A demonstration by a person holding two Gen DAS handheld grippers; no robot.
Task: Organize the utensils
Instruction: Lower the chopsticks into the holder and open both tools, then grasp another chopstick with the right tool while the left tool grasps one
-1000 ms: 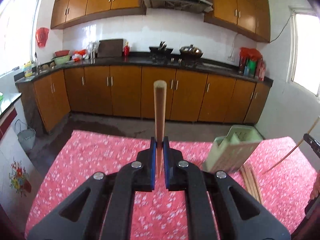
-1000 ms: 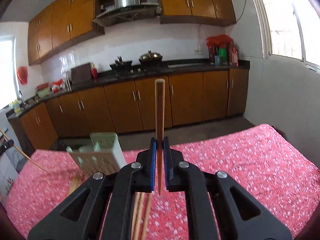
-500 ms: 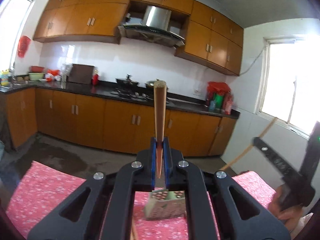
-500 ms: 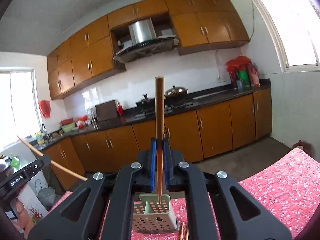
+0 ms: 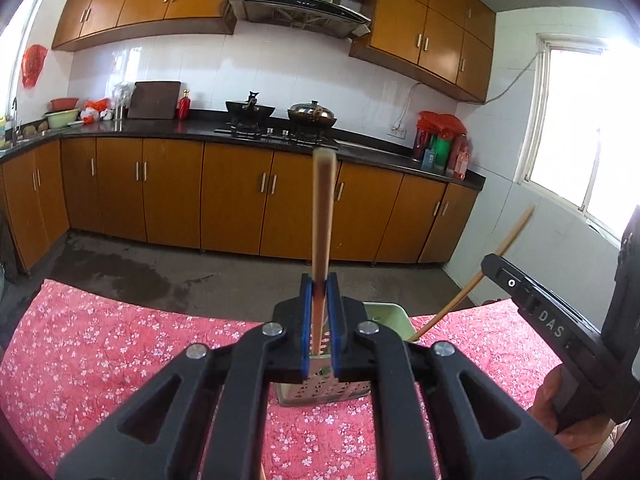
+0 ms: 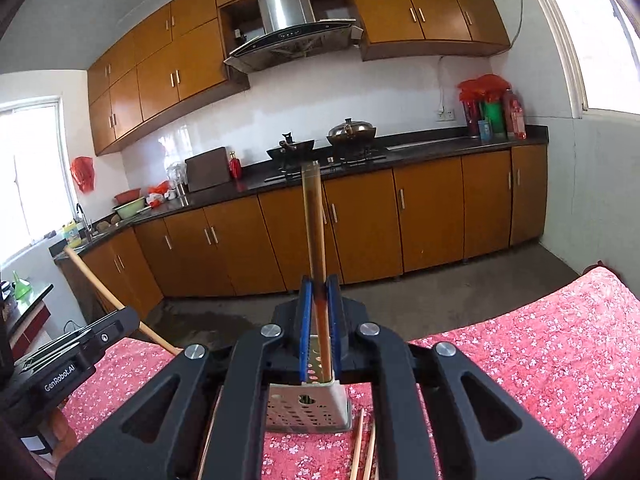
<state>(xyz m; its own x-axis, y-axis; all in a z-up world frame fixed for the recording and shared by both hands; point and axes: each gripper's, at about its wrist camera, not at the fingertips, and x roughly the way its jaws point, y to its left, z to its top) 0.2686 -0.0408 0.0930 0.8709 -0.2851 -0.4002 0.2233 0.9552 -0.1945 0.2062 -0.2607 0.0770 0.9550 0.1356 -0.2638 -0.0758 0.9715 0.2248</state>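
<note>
Each claw, left [image 5: 320,320] and right [image 6: 319,328], pinches one upright chopstick [image 5: 322,232] [image 6: 315,240] above the holder [image 5: 320,388] [image 6: 308,408] on the red-clothed table [image 5: 100,360]. The claws hide most of the holder, so where each lower tip ends is unclear. Loose chopsticks [image 6: 362,448] beside it are cut off.

Utensil holder [image 5: 385,314] mostly hidden behind left gripper [image 5: 320,320]; only its green rim and perforated front show. In the right wrist view the holder [image 6: 308,410] is likewise covered above by right gripper [image 6: 320,320]. Loose chopsticks [image 6: 362,448] on the table [image 6: 540,352] cut off at near frame edge. Lower chopstick [image 6: 318,320] tips unclear inside holder.
</note>
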